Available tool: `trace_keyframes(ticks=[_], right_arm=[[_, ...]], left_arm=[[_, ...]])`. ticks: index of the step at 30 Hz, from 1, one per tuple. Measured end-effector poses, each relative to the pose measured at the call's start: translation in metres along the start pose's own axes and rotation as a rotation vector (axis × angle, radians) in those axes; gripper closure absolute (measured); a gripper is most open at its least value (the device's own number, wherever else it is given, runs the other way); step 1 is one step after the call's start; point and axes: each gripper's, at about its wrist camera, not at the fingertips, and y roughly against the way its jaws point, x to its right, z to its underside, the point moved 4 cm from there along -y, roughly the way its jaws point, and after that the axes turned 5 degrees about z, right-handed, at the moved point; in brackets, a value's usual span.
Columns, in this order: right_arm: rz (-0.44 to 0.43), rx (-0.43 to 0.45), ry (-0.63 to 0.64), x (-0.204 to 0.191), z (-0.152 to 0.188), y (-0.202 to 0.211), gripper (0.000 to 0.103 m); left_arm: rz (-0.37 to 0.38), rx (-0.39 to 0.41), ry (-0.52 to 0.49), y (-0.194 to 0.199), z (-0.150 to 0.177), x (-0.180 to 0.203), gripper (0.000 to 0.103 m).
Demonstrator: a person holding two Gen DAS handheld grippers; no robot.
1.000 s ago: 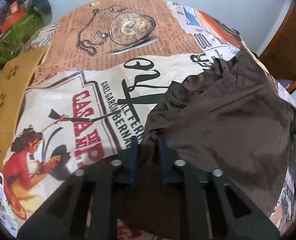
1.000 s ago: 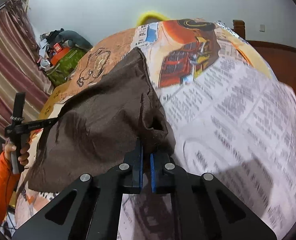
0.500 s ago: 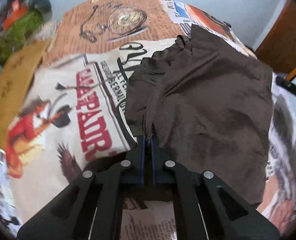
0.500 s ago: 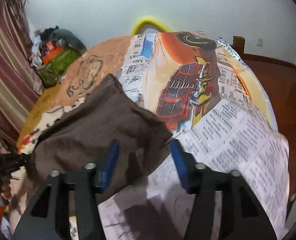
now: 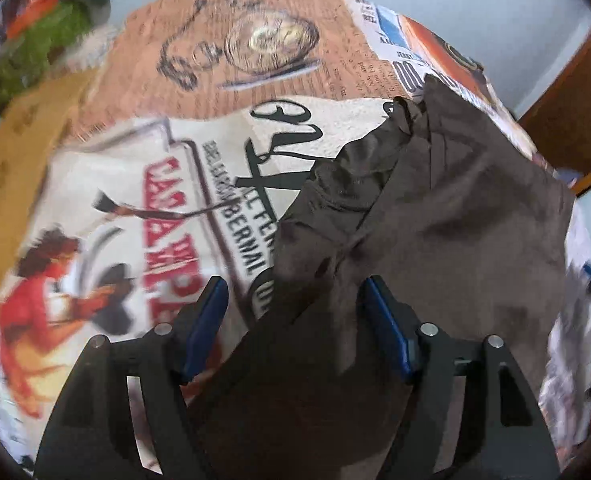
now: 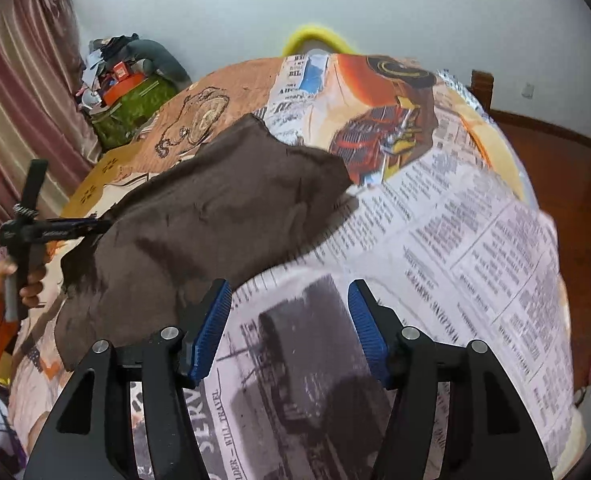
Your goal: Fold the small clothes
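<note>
A small dark brown garment (image 5: 435, 216) lies folded over on the printed bedspread (image 5: 143, 168); it also shows in the right wrist view (image 6: 215, 216). My left gripper (image 5: 295, 304) is open, its blue pads astride the garment's near left edge, holding nothing. My right gripper (image 6: 289, 312) is open and empty over the newspaper-print part of the spread, just right of the garment's near edge. The left gripper also shows in the right wrist view (image 6: 95, 226), at the garment's left side, held by a hand in an orange sleeve.
A green bag with piled items (image 6: 135, 100) sits at the far left by a striped curtain (image 6: 23, 92). A yellow hoop (image 6: 315, 36) stands behind the bed against the wall. Wooden floor (image 6: 555, 148) lies to the right.
Both grippers were shut on the garment and carried it over into a fold. The right opened half a second ago, the left opened just now; the garment lies released.
</note>
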Motion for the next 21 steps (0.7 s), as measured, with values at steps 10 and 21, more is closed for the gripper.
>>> trace_keyframes(ticks=[10,21], right_arm=[[-0.036,-0.021,-0.014,-0.007,0.01,-0.005,0.046],[-0.098,-0.045,0.0,-0.03,0.03,0.012,0.046]], left_arm=[[0.07,-0.01,0.019,0.0,-0.003,0.017,0.092],[0.091,-0.104,0.067,0.042,0.076,0.035,0.097]])
